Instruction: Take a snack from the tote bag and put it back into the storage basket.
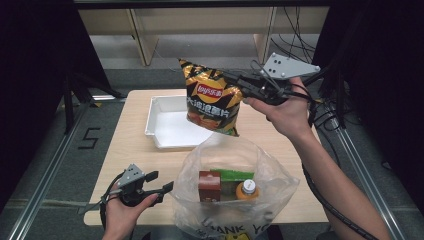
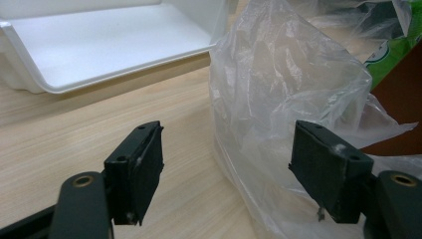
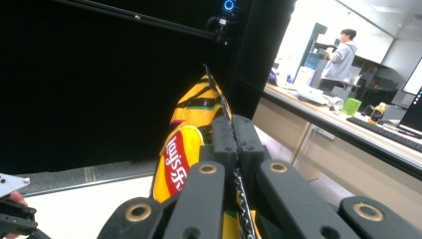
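Printed letters reading "THANK YO" showed on the near edge of the clear plastic bag [image 1: 235, 200], which held a brown carton [image 1: 209, 186], a green packet [image 1: 232, 175] and an orange-capped bottle [image 1: 247, 190]. Beside it, the left gripper [image 1: 161, 182] stood released on the table [image 1: 125, 140]. Above the white tray [image 1: 172, 125], the right gripper [image 1: 240, 80] pinched a black-and-gold Lay's chip bag [image 1: 212, 97] by its crimped edge.
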Demonstrator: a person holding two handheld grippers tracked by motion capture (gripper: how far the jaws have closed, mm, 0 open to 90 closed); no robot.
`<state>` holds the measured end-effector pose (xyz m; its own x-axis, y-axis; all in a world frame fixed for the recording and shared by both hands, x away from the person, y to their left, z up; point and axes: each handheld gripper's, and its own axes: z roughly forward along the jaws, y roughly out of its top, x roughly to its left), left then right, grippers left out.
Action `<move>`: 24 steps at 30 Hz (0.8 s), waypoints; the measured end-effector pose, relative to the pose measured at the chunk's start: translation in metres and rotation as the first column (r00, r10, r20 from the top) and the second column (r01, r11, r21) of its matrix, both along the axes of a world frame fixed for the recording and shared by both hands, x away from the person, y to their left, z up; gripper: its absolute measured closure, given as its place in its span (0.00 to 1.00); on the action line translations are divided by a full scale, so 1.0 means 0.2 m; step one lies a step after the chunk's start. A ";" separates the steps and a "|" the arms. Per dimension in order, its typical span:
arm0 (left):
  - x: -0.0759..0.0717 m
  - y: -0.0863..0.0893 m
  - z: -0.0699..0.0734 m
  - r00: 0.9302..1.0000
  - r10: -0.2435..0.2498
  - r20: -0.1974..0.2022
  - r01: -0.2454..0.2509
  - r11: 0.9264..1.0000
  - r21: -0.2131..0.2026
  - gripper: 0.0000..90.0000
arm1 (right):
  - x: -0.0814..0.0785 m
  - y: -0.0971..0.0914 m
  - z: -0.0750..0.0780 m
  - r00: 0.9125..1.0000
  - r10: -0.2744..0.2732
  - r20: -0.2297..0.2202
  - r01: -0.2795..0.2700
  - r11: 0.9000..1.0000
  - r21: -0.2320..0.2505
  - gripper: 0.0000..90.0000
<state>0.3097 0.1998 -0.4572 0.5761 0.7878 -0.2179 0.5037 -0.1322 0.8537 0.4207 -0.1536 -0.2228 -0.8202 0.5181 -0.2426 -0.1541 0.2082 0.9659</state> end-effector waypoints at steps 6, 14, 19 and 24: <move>0.00 0.00 0.00 1.000 0.000 -0.001 0.000 1.000 -0.001 0.31 | 0.02 0.02 0.02 1.000 -0.006 -0.015 0.006 1.000 0.003 1.00; 0.00 0.00 0.00 1.000 -0.001 -0.003 0.001 1.000 -0.008 0.31 | 0.05 0.06 0.05 1.000 -0.004 -0.004 0.004 1.000 0.010 1.00; 0.00 0.00 0.00 1.000 -0.003 0.000 0.003 1.000 -0.010 0.31 | 0.08 0.09 0.07 1.000 -0.010 0.008 0.010 1.000 0.003 1.00; 0.00 0.01 0.00 1.000 -0.008 0.007 0.008 1.000 0.001 0.31 | 0.12 0.12 0.07 1.000 -0.010 0.007 0.010 1.000 -0.001 1.00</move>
<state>0.3102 0.2019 -0.4574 0.5841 0.7831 -0.2133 0.4965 -0.1369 0.8572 0.4449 -0.1306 -0.2094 -0.8131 0.5265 -0.2483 -0.1582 0.2106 0.9647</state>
